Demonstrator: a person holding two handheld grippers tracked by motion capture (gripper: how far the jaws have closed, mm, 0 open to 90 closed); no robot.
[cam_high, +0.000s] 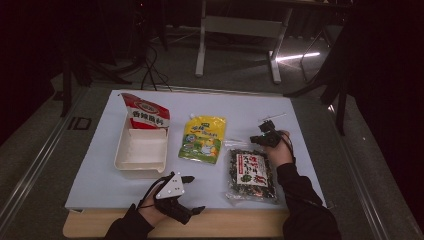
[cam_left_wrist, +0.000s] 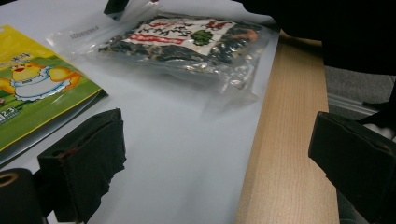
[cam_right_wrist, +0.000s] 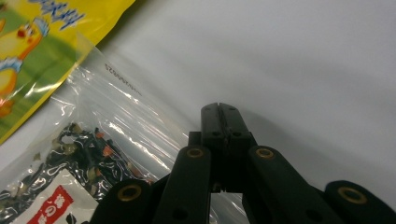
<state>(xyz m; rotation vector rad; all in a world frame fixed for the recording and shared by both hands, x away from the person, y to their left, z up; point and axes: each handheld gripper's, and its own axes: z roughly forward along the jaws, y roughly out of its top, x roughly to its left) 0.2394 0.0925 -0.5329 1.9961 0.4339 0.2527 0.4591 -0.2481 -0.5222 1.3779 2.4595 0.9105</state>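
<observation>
Judging by the empty white tray (cam_high: 140, 152), packing is barely begun: the right gripper (cam_right_wrist: 219, 112), fingers together on nothing, hovers beside the clear seaweed bag (cam_high: 252, 174) near the tabletop's front-right edge; the left gripper (cam_high: 191, 193) waits, fingers apart.

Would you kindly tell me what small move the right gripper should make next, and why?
Probably open the jaws: the right gripper is shut on nothing, beside the top edge of the clear plastic bag of dark dried mix, so it cannot grasp it yet.
</observation>
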